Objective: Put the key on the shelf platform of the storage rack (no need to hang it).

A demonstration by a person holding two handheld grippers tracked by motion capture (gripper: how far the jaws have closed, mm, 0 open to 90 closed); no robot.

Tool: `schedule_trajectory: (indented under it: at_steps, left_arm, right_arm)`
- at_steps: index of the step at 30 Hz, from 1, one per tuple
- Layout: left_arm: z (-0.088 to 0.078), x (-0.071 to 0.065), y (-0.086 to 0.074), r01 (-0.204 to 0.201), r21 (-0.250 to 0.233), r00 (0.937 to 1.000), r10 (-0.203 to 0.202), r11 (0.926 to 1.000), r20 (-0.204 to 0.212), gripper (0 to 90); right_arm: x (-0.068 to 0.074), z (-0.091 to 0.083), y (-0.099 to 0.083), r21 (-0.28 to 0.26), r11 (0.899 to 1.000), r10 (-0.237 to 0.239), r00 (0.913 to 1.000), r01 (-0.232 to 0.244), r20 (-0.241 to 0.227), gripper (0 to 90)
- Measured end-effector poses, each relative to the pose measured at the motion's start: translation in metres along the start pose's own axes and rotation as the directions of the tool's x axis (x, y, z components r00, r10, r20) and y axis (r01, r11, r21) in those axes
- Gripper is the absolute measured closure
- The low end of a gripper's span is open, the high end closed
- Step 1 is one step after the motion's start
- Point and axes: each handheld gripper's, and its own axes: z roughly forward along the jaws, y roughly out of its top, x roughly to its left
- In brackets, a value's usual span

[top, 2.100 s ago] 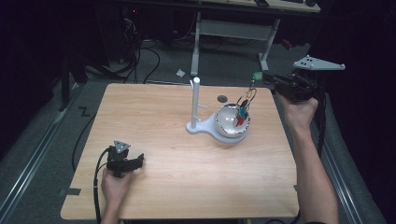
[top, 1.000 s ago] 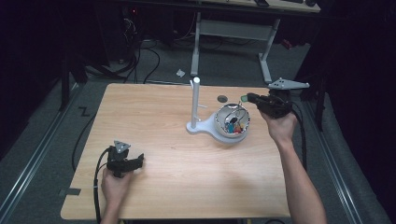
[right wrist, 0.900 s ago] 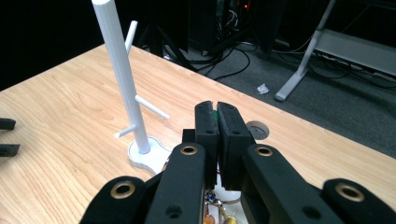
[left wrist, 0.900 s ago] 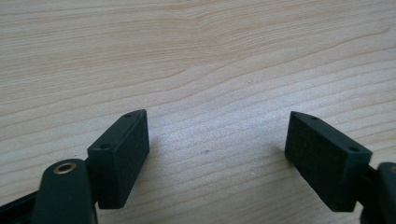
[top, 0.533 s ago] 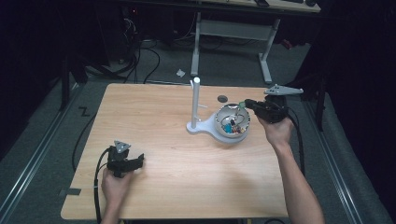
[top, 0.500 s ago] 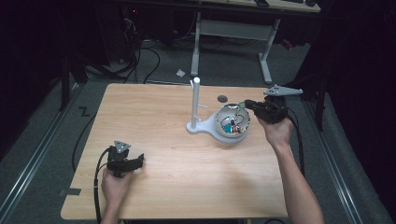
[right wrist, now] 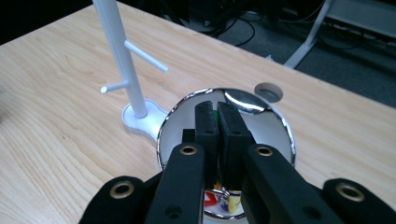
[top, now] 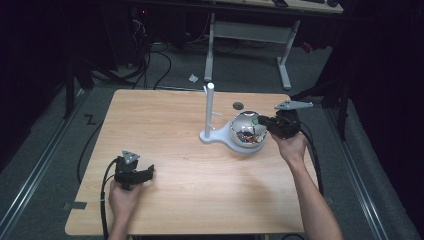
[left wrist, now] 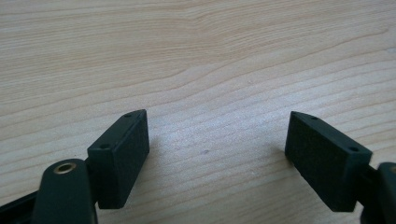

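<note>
Right gripper [top: 261,121] has dropped from table's edge to the bowl [right wrist: 278,122], jaws pinched on a small green item, w/ colourful bits below. Lower it slowly, release inside rim. Left gripper [left wrist: 217,149] rests on table [top: 165,130], jaws apart.

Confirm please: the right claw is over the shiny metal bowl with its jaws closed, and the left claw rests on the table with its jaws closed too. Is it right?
Not entirely. The left claw has its jaws wide apart with bare table between them, as the left gripper view shows. The rest holds: the right claw is over the shiny metal bowl with its jaws closed.
</note>
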Motion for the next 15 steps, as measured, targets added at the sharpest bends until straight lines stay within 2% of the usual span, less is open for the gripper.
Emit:
schedule_trajectory:
  at_steps: [7,15]
  left_arm:
    - [0.0,0.0,0.0,0.0,0.0,1.0,0.0,1.0,0.0,22.2]
    - [0.0,0.0,0.0,0.002,-0.001,1.0,-0.002,1.0,0.001,22.2]
  right_arm:
    - [-0.005,0.016,-0.012,0.056,0.998,0.026,0.9997,-0.026,0.0,88.5]
    - [-0.001,0.029,-0.017,0.106,0.994,0.014,0.9999,-0.015,0.009,88.2]
